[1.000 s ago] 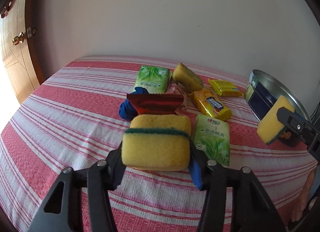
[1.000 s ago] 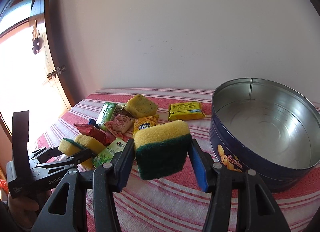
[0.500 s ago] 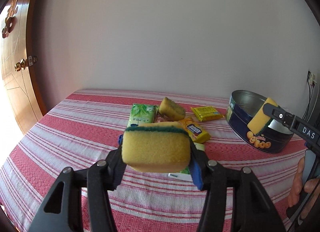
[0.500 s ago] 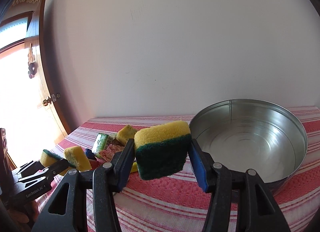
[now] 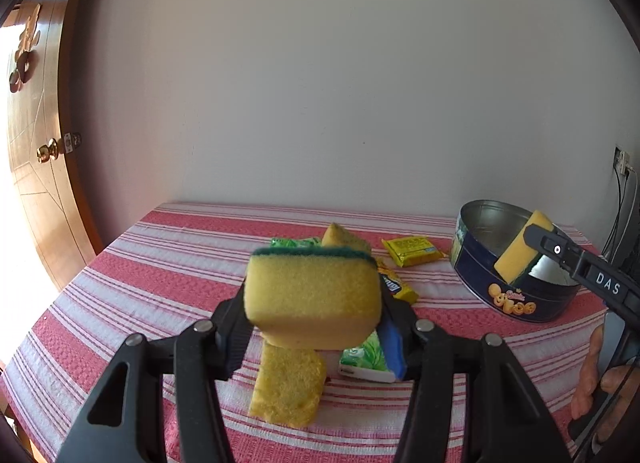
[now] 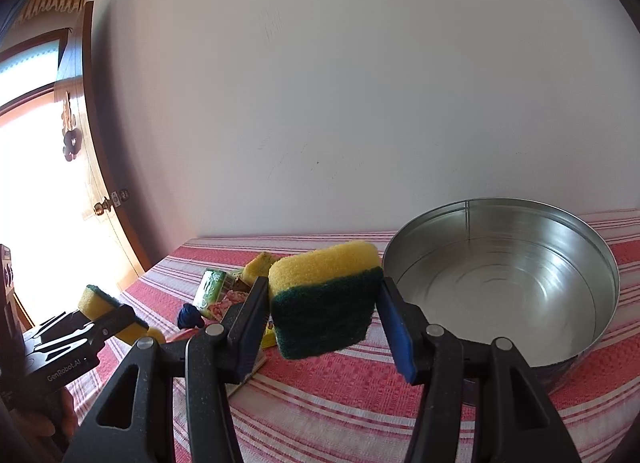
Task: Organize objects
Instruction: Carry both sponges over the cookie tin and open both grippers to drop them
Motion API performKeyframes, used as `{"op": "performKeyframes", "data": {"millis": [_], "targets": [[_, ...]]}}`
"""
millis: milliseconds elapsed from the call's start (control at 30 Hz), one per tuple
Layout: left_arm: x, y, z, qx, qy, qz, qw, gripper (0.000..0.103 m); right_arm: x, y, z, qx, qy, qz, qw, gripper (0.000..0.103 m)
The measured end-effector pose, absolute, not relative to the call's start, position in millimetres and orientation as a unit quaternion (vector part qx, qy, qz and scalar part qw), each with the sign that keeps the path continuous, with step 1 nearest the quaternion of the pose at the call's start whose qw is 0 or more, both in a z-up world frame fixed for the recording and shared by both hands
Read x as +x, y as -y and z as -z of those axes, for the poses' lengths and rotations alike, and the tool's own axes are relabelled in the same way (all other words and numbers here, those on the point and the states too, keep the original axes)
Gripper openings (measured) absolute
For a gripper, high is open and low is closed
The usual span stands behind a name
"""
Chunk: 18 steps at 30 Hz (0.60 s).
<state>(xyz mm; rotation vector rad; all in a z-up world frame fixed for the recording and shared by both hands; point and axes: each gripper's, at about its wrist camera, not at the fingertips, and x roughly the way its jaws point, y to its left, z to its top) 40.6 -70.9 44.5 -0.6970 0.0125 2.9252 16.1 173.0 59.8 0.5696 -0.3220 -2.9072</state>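
Observation:
My left gripper [image 5: 314, 329] is shut on a yellow sponge with a green scouring layer [image 5: 312, 299], held above the striped table. My right gripper [image 6: 324, 327] is shut on a second yellow-and-green sponge [image 6: 326, 299], held just left of the open round metal tin [image 6: 504, 287]. In the left wrist view the right gripper's sponge [image 5: 520, 251] hangs over the tin's rim [image 5: 516, 303]. In the right wrist view the left gripper's sponge [image 6: 96, 301] shows at the far left.
On the red-striped tablecloth [image 5: 140, 303] lie another yellow sponge [image 5: 288, 387], green tissue packs [image 5: 364, 355], a yellow packet [image 5: 412, 251], a further sponge [image 5: 344, 237] and other wrappers. A wooden door [image 5: 36, 167] stands at the left; a white wall is behind.
Both grippers have risen with their sponges. The left has pulled back from the pile, uncovering a sponge on the cloth. The right has moved closer to the tin.

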Motion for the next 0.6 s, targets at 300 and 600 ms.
{"op": "performKeyframes", "data": {"millis": [300,600], "targets": [[31.9,34.4,-63.2,-0.213,-0.017,-0.971,0.106,0.054,24.6,-219.4,-72.2,0.162,0.107,0.980,0.030,0.056],[-2.1,-53.6,-53.9,-0.228,-0.009,-0.955,0.189,0.054,16.5,-291.7,-64.9,0.169,0.082,0.981,-0.051,0.056]]}}
